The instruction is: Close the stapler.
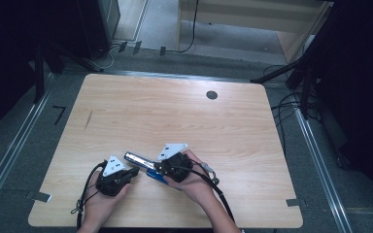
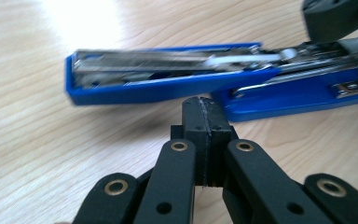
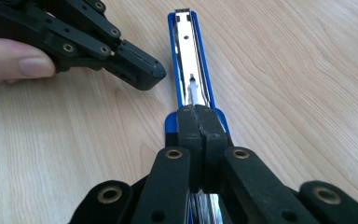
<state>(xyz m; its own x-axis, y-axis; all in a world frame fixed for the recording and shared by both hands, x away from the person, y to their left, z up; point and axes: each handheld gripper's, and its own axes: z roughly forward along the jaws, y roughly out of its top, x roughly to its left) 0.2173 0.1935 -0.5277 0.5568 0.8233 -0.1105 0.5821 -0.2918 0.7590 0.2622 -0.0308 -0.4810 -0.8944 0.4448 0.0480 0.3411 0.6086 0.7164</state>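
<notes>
A blue stapler (image 1: 151, 174) lies swung open on the wooden table (image 1: 175, 116), its silver staple channel (image 1: 136, 158) pointing left. In the right gripper view the channel (image 3: 191, 56) runs straight away from my right gripper (image 3: 198, 112), whose jaws are shut together above the stapler's hinge; I cannot tell if they touch it. My left gripper (image 2: 203, 105) is shut with nothing in it, its tip just short of the blue magazine (image 2: 158, 86). It also appears at the upper left (image 3: 144, 74) of the right gripper view, beside the channel.
The table has a round dark grommet hole (image 1: 211, 94) near its far edge. Black cables (image 1: 83, 191) trail from both grippers toward the front edge. Dark stands and cables surround the table on the floor.
</notes>
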